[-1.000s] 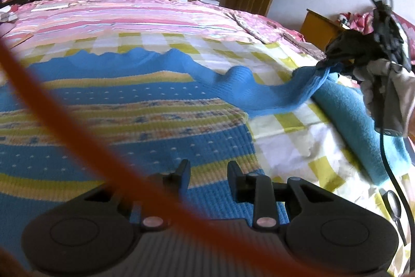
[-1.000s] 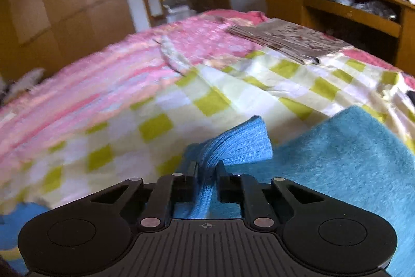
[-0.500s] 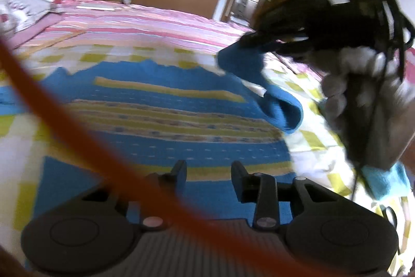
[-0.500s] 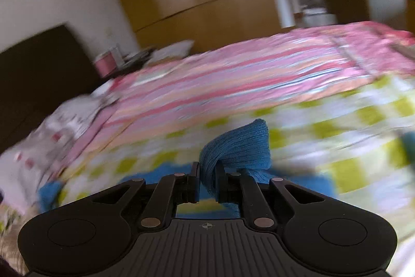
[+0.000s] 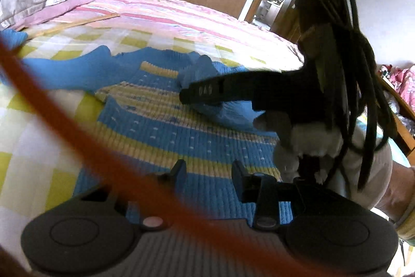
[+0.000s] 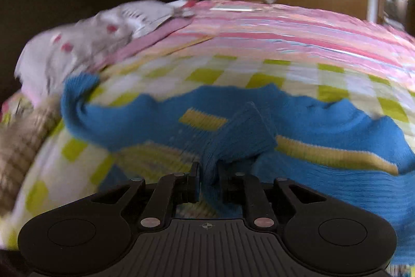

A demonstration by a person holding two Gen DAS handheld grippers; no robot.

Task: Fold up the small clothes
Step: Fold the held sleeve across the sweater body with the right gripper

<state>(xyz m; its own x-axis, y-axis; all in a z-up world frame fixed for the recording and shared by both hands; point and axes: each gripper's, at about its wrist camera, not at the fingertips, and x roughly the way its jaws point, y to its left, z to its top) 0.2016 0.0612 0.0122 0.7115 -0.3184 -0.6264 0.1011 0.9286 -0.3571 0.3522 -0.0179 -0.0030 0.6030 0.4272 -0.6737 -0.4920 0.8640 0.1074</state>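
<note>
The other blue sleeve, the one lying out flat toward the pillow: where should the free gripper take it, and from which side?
Probably at the cuff end of the flat sleeve, coming from the pillow side. It lies stretched away from the sweater body, so its tip gives a free edge to pinch. The left gripper is open and empty; the right gripper is opening around the folded sleeve.

Each camera sits low behind its own fingers, close over the bed [image 5: 64, 105], looking down. Both see the sweater [image 5: 160, 126].
</note>
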